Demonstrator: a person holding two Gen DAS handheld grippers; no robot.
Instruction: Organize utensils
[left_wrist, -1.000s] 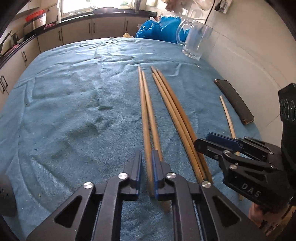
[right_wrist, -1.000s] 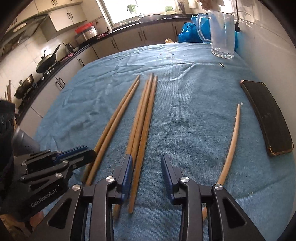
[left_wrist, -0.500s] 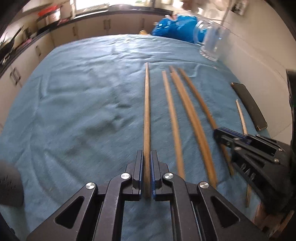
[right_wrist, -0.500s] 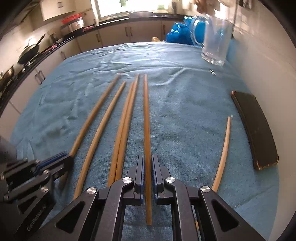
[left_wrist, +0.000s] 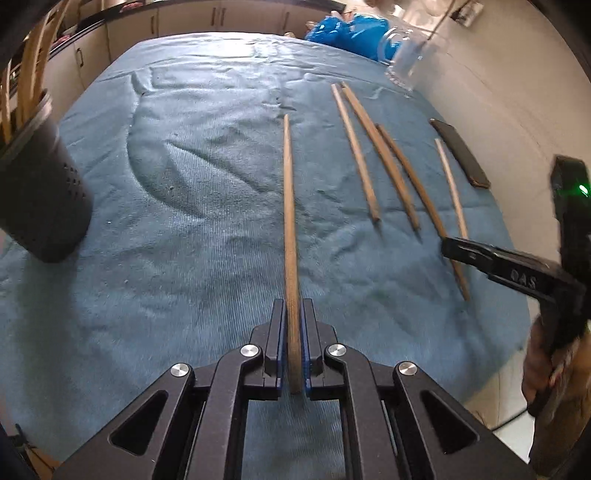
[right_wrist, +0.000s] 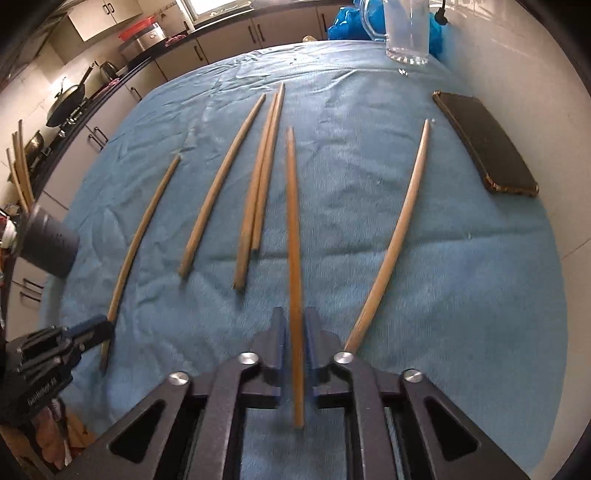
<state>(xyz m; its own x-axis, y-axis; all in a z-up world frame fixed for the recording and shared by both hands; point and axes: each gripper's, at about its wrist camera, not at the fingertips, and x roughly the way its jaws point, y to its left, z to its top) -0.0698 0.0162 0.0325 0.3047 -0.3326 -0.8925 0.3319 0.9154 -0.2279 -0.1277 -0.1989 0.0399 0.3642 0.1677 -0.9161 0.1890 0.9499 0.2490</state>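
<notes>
My left gripper (left_wrist: 292, 314) is shut on a long wooden chopstick (left_wrist: 289, 206) and holds it above the blue cloth (left_wrist: 184, 221). My right gripper (right_wrist: 294, 321) is shut on another wooden chopstick (right_wrist: 293, 229), also lifted. Several more chopsticks lie on the cloth: three brown ones (right_wrist: 258, 166) to the left of my right gripper and a pale one (right_wrist: 399, 229) to its right. A dark perforated holder (left_wrist: 33, 199) with chopsticks in it stands at the left edge. The right gripper also shows in the left wrist view (left_wrist: 454, 249), and the left gripper in the right wrist view (right_wrist: 99, 328).
A black phone (right_wrist: 484, 144) lies at the right by the wall. A clear glass mug (right_wrist: 406, 33) and a blue bag (left_wrist: 347, 33) stand at the far end. Kitchen counters and cabinets (right_wrist: 110, 92) run along the left and back.
Both grippers closed on a chopstick each and lifted them off the cloth. The left gripper has swung left, bringing the dark holder into view.
</notes>
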